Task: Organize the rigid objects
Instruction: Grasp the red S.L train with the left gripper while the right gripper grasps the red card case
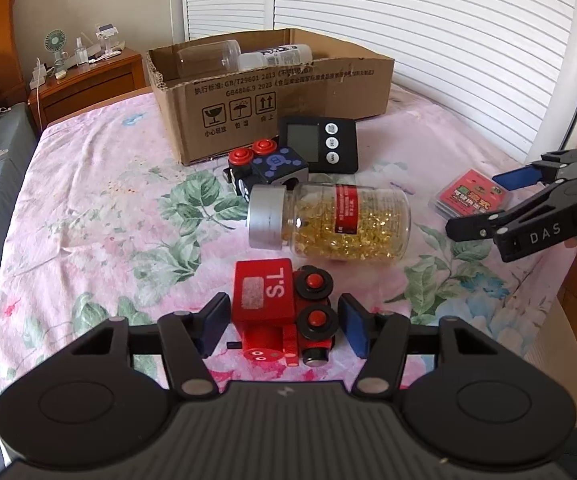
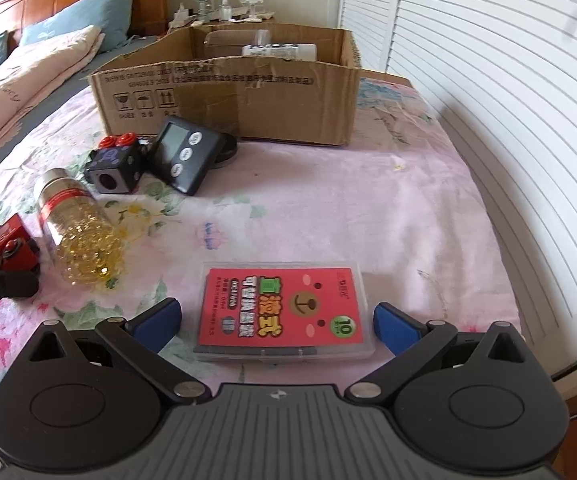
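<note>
- We see our left gripper (image 1: pixel 282 322) down on the flowery bed, its fingers snug against both sides of the red toy train (image 1: pixel 280 312).
- The train looks hard and light, so we squeeze its flat sides.
- Our right gripper (image 2: pixel 276 320) is wide open around the card case (image 2: pixel 282 310), holding nothing.
- The cardboard box (image 1: pixel 272 96) waits behind.

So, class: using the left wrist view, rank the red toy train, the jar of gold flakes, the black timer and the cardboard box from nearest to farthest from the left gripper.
1. Red toy train: between the fingers of the left gripper.
2. Jar of gold flakes: lying on its side just beyond the train.
3. Black timer: farther back, right of centre.
4. Cardboard box: at the back.
</note>
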A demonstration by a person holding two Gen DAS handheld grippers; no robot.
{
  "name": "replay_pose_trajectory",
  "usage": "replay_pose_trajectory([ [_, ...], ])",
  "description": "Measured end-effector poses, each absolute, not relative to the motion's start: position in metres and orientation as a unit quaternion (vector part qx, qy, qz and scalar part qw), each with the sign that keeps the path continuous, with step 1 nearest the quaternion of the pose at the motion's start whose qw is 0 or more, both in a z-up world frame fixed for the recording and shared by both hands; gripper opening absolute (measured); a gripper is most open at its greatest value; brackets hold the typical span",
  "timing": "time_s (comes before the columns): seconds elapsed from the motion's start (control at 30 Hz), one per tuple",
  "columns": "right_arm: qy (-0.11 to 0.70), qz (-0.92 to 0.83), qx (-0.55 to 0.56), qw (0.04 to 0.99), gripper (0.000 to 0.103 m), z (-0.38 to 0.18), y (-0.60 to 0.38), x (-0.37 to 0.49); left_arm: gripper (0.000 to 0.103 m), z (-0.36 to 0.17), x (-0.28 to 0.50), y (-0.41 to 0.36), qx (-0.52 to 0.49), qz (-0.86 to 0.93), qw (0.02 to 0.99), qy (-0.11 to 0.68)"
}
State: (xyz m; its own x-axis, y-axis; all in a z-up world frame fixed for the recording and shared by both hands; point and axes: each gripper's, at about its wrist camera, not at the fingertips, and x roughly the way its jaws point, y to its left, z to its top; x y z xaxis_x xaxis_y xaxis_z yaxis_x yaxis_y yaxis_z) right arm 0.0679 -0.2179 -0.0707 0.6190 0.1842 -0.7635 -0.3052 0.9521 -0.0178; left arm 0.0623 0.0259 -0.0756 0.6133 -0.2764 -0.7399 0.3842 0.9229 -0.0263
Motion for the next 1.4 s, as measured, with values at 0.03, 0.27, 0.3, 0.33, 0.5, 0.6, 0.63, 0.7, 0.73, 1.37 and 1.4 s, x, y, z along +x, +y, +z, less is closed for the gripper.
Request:
replay_pose_trajectory([
  [0.03, 0.414, 0.142, -0.075, 0.896, 0.103, -0.071, -0.216, 0.067, 0.057, -0.075, 0.063, 0.026, 0.067, -0.186, 0.895, 0.399],
  [0.27, 0.406, 0.164, -0.084, 0.895, 0.103, -0.072, -0.218, 0.068, 0.058, -0.076, 0.066, 0.026, 0.067, -0.185, 0.896, 0.399],
  [0.3, 0.405, 0.166, -0.085, 0.895, 0.103, -0.072, -0.218, 0.068, 0.058, -0.076, 0.066, 0.026, 0.067, -0.186, 0.896, 0.399],
  [0.33, 0.406, 0.167, -0.085, 0.895, 0.103, -0.072, -0.218, 0.069, 0.058, -0.076, 0.066, 0.026, 0.068, -0.186, 0.896, 0.398],
  [0.5, 0.408, 0.162, -0.084, 0.894, 0.103, -0.071, -0.217, 0.07, 0.058, -0.076, 0.066, 0.026, 0.067, -0.185, 0.896, 0.399],
  [0.6, 0.411, 0.161, -0.088, 0.893, 0.103, -0.07, -0.215, 0.07, 0.058, -0.076, 0.066, 0.026, 0.068, -0.185, 0.895, 0.4],
  [0.63, 0.411, 0.162, -0.089, 0.893, 0.101, -0.07, -0.214, 0.07, 0.058, -0.076, 0.066, 0.026, 0.067, -0.185, 0.895, 0.4],
  [0.7, 0.411, 0.169, -0.09, 0.891, 0.096, -0.068, -0.214, 0.068, 0.058, -0.076, 0.066, 0.026, 0.068, -0.185, 0.895, 0.4],
  [0.73, 0.411, 0.172, -0.091, 0.891, 0.093, -0.067, -0.213, 0.068, 0.058, -0.075, 0.066, 0.026, 0.068, -0.185, 0.895, 0.401],
  [1.37, 0.424, 0.182, -0.119, 0.879, 0.092, -0.062, -0.205, 0.07, 0.049, -0.07, 0.07, 0.026, 0.068, -0.189, 0.886, 0.419],
  [1.4, 0.424, 0.184, -0.123, 0.878, 0.092, -0.062, -0.204, 0.069, 0.049, -0.069, 0.07, 0.026, 0.069, -0.19, 0.885, 0.42],
])
